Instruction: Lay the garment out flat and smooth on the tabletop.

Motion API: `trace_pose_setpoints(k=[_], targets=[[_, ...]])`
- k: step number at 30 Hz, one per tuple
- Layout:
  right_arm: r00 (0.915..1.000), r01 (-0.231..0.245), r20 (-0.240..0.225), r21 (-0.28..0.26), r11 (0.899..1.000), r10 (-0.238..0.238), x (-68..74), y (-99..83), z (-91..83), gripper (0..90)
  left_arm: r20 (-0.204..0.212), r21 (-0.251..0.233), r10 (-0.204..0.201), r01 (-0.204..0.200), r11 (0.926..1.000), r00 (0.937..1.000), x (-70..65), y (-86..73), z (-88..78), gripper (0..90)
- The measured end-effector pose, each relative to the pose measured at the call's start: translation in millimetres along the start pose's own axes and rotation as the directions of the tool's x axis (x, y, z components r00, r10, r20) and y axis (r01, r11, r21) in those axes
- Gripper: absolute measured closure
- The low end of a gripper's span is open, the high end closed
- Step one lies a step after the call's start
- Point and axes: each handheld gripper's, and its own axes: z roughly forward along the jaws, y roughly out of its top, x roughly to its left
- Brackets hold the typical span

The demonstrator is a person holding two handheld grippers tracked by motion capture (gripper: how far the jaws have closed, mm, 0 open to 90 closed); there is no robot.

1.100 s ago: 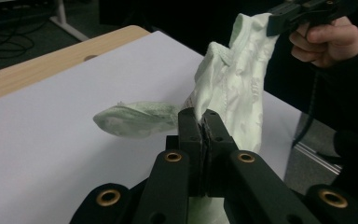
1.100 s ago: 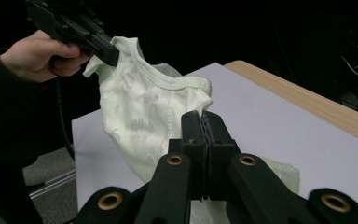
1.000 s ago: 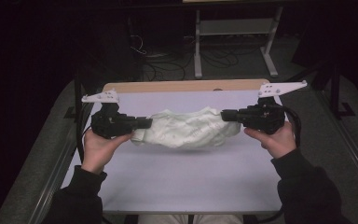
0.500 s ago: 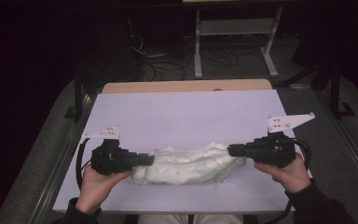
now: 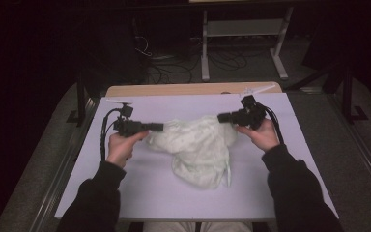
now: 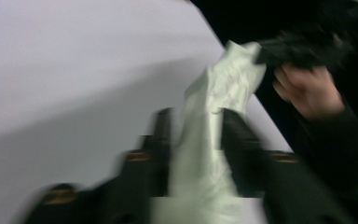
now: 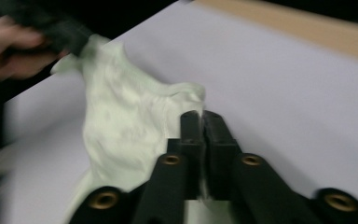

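Two grippers hold the cloth (image 5: 198, 150) above the table (image 5: 125, 193): the right gripper (image 7: 201, 116) is clamped on its edge, but the left gripper (image 6: 193, 128), jaws just opening around the fabric, could drop that corner.

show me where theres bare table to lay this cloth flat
Bare: the table's near strip by the sleeves, and the far strip toward the wooden edge. Crowded: the middle, where the pale cloth hangs between the left gripper and right gripper.
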Motion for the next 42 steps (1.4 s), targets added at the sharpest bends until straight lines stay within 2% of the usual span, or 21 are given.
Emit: trace_pose_setpoints(k=[1,2,3,4,7,10,12,16,21,22,28,29,30,31,33,37,41,42], targets=[[0.9946,-0.036,0.095,-0.073,0.997,0.043,-17.1,3.3,10.6,68.0,-0.011,-0.075,-0.013,0.013,0.9971,0.9998,11.9,5.0,1.0,48.3],[0.9946,-0.036,0.095,-0.073,0.997,0.043,-17.1,3.3,10.6,68.0,-0.011,-0.114,-0.021,0.02,0.9933,0.9997,17.4,5.9,0.7,48.3],[0.9902,-0.043,0.128,-0.098,0.994,0.056,-20.6,2.4,12.3,66.0,-0.036,-0.151,-0.027,0.021,0.9883,0.999,24.1,5.3,0.3,46.4],[0.9826,-0.051,0.172,-0.118,0.992,0.071,-24.9,0.1,14.4,64.3,-0.055,-0.156,-0.023,0.014,0.9876,0.9982,27.7,4.0,0.5,43.4],[0.9733,-0.063,0.215,-0.094,0.994,0.082,-28.2,-6.0,15.5,58.7,-0.092,-0.146,0.005,-0.018,0.9892,0.9958,32.9,-3.7,0.8,36.5],[0.9719,-0.05,0.226,-0.077,0.996,0.067,-26.3,-11.4,12.0,55.1,-0.115,-0.136,0.029,-0.045,0.9896,0.993,35.9,-12.7,1.8,34.3],[0.9708,-0.051,0.231,-0.074,0.996,0.067,-25.9,-14.4,9.4,51.3,-0.128,-0.134,0.027,-0.044,0.99,0.9914,37.8,-17.3,3.9,33.7],[0.9685,-0.072,0.233,-0.075,0.995,0.088,-28.9,-21.6,3.2,44.7,-0.16,-0.124,0.031,-0.052,0.9909,0.9866,39.1,-22.1,7.5,32.5],[0.9635,-0.112,0.236,-0.073,0.991,0.126,-37.1,-32.1,-3.3,40.2,-0.209,-0.121,0.026,-0.052,0.9913,0.9775,40.0,-26.5,11.8,31.5],[0.9635,-0.112,0.236,-0.073,0.991,0.126,-37.1,-32.1,-3.3,40.2,-0.214,-0.125,0.02,-0.047,0.991,0.9767,40.0,-27.5,12.5,31.5],[0.9582,-0.148,0.239,-0.056,0.987,0.157,-43.3,-45.3,-3.5,35.8,-0.272,-0.123,-0.031,-0.003,0.9924,0.9619,40.3,-40.9,13.3,30.9],[0.953,-0.171,0.247,-0.041,0.984,0.176,-46.9,-50.6,-1.2,35.6,-0.284,-0.122,-0.038,0.003,0.9925,0.9582,40.9,-43.7,12.6,30.9],[0.953,-0.171,0.247,-0.041,0.984,0.176,-46.9,-50.6,-1.2,35.6,-0.29,-0.12,-0.042,0.007,0.9928,0.9561,41.5,-45.2,12.2,30.9],[0.9505,-0.18,0.25,-0.037,0.983,0.184,-48.2,-52.1,-0.4,35.6,-0.304,-0.112,-0.045,0.011,0.9937,0.9517,42.9,-47.2,11.5,30.9],[0.9456,-0.197,0.259,-0.028,0.98,0.197,-51.8,-55.5,1.8,36.0,-0.315,-0.108,-0.054,0.021,0.994,0.9474,45.4,-50.1,10.5,30.6],[0.9402,-0.213,0.268,-0.02,0.977,0.21,-54.4,-57.7,6.3,36.4,-0.321,-0.111,-0.08,0.047,0.9927,0.9437,49.7,-54.8,12.2,30.6],[0.9343,-0.229,0.277,-0.019,0.973,0.225,-56.4,-58.9,11.0,36.7,-0.317,-0.118,-0.106,0.072,0.9904,0.9426,53.2,-59.6,18.9,30.6],[0.9333,-0.231,0.278,-0.019,0.973,0.227,-57.1,-59.5,12.2,36.7,-0.32,-0.131,-0.112,0.073,0.9887,0.9409,52.3,-60.3,20.2,31.0]])
